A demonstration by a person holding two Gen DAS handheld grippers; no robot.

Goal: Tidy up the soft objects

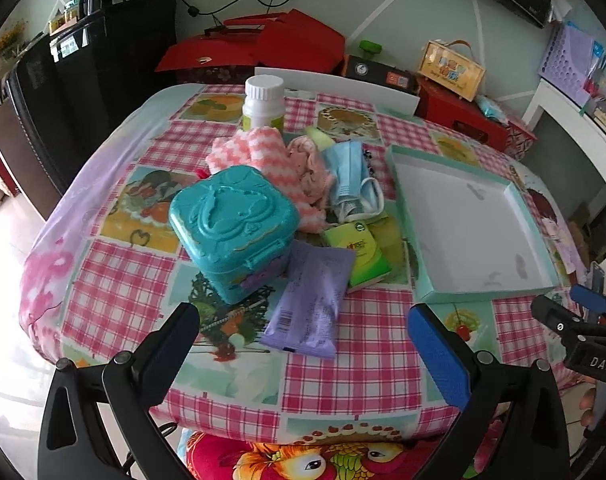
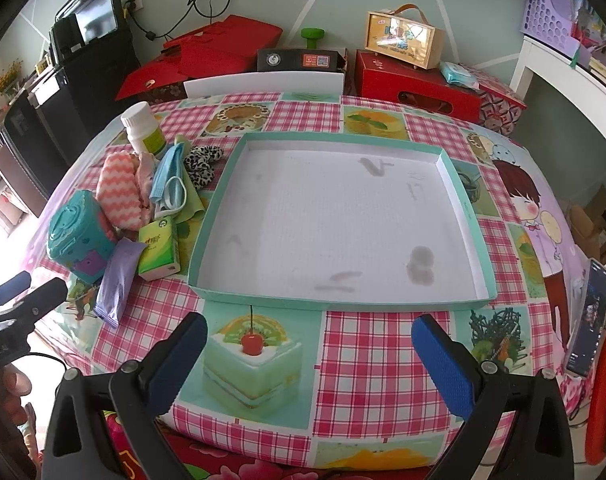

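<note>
A pile lies on the table: a pink zigzag cloth (image 1: 259,152) (image 2: 119,188), a pale pink cloth (image 1: 309,164), a blue face mask (image 1: 351,180) (image 2: 171,180), a spotted hair tie (image 2: 201,162), a green tissue pack (image 1: 359,252) (image 2: 159,250) and a purple wipes pack (image 1: 311,304) (image 2: 117,276). A shallow teal box (image 1: 423,240) (image 2: 219,216) with a white floor stands empty to the right. My left gripper (image 1: 303,344) is open, just short of the purple pack. My right gripper (image 2: 309,356) is open at the table's near edge, in front of the box.
A hard teal case (image 1: 231,228) (image 2: 77,232) and a white pill bottle (image 1: 263,102) (image 2: 143,128) stand by the pile. A phone (image 2: 589,316) leans at the table's right edge. Red boxes (image 2: 415,84) and a white chair back (image 2: 263,80) sit behind.
</note>
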